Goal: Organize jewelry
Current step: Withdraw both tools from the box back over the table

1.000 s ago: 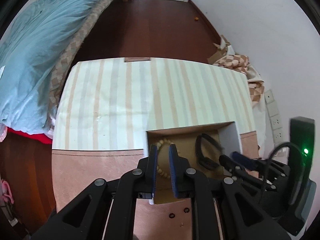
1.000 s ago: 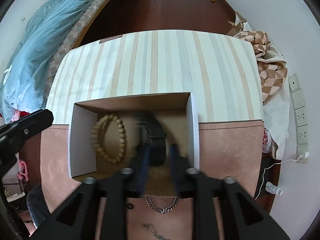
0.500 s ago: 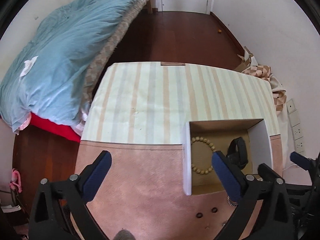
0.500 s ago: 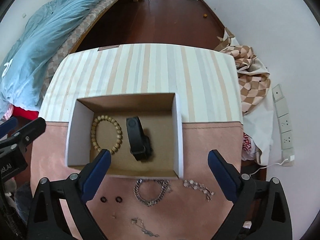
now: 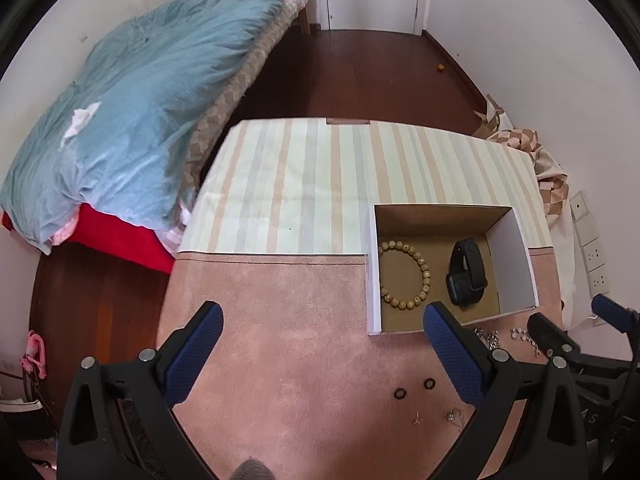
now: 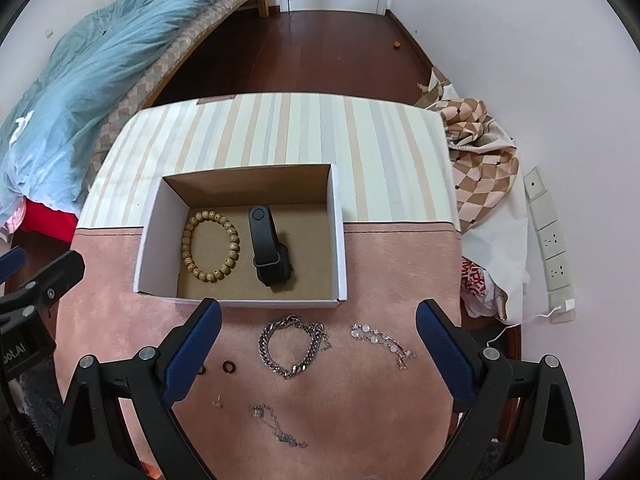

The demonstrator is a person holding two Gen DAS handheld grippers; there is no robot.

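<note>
An open cardboard box (image 6: 340, 240) (image 5: 372, 280) stands on the table. Inside lie a wooden bead bracelet (image 6: 211, 247) (image 5: 405, 274) and a black smart watch (image 6: 267, 247) (image 5: 466, 272). In front of the box on the pink cloth lie a thick silver chain bracelet (image 6: 291, 345), a thin silver bracelet (image 6: 382, 339), two small dark rings (image 6: 228, 367) (image 5: 429, 383), a fine chain (image 6: 276, 426) and a tiny earring (image 6: 218, 401). My right gripper (image 6: 318, 350) is open and empty above the chains. My left gripper (image 5: 324, 354) is open and empty, left of the box.
The table has a pink cloth (image 6: 360, 400) in front and a striped cloth (image 6: 280, 132) behind. A bed with a blue duvet (image 5: 120, 120) stands to the left. Checked fabric (image 6: 480, 160) and wall sockets (image 6: 552, 240) are at the right.
Both grippers have opened and pulled back up out of the box, leaving the bead bracelet and the watch lying inside it.
</note>
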